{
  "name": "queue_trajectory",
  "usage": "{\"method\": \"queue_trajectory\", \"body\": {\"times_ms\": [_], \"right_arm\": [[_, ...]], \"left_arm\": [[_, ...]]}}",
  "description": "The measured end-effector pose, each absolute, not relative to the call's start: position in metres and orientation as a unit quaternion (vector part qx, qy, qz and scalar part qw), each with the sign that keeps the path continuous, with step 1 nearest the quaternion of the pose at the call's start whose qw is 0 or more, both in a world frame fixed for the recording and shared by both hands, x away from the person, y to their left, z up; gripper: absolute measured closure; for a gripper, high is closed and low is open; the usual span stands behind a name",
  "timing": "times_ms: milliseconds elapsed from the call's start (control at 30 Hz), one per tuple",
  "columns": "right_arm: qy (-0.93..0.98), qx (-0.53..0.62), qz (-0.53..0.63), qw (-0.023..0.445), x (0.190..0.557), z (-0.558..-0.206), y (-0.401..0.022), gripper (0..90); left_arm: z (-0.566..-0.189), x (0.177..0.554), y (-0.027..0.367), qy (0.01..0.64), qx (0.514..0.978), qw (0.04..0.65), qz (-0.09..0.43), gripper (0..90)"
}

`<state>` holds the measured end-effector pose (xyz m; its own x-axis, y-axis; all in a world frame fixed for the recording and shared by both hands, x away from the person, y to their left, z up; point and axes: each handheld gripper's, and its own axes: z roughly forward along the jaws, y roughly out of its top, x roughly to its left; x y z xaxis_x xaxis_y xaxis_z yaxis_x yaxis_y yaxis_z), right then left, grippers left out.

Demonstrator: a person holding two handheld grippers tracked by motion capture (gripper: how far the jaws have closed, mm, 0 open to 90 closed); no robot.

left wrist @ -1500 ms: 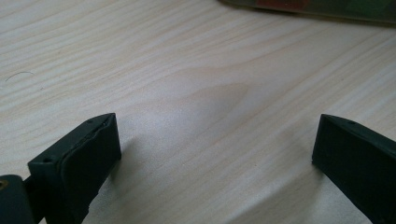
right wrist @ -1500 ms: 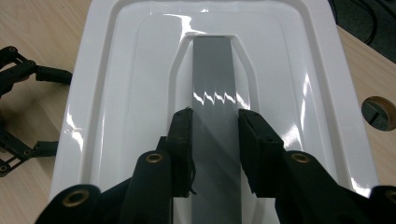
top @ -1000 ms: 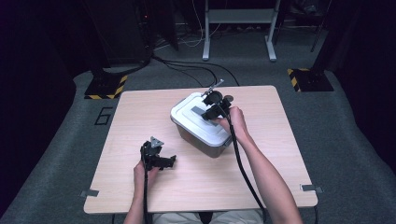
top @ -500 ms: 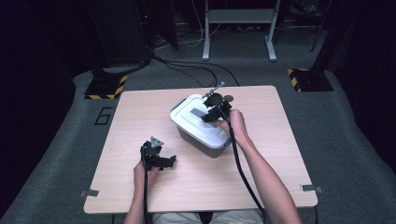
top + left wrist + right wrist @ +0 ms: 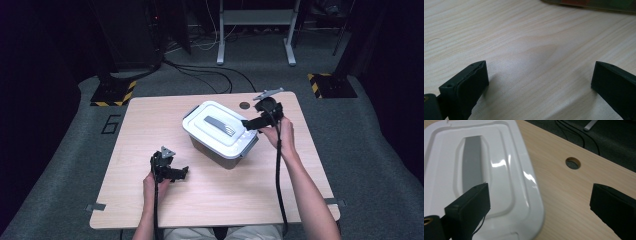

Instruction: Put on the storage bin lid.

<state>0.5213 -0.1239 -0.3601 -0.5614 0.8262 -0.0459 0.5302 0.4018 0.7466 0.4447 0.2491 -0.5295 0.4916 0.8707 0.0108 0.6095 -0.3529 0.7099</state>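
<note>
Box mid-table; bare wood around.

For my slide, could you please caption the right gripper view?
Open right hand-held gripper poised over the white box lid edge, wooden table beyond.

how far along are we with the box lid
Done: the white lid sits flat on the grey box, which stands on the table. In hand: nothing. The right tongs have just been opening, with nothing between them, at the lid's edge. The left tongs rest open on the wood. Left: whether the side latch is snapped down is unclear.
</note>
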Motion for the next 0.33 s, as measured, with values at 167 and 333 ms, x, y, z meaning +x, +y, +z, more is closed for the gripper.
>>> {"method": "queue_trajectory", "body": {"times_ms": [167, 333], "right_arm": [[0.788, 0.449, 0.357, 0.223, 0.515, -0.37, -0.166, 0.0], [0.768, 0.481, 0.361, 0.22, 0.508, -0.402, -0.201, 0.0]], "left_arm": [[-0.529, 0.445, 0.249, 0.464, 0.799, 0.329, 0.198, 1.1], [-0.529, 0.445, 0.249, 0.464, 0.799, 0.329, 0.198, 1.1]]}}
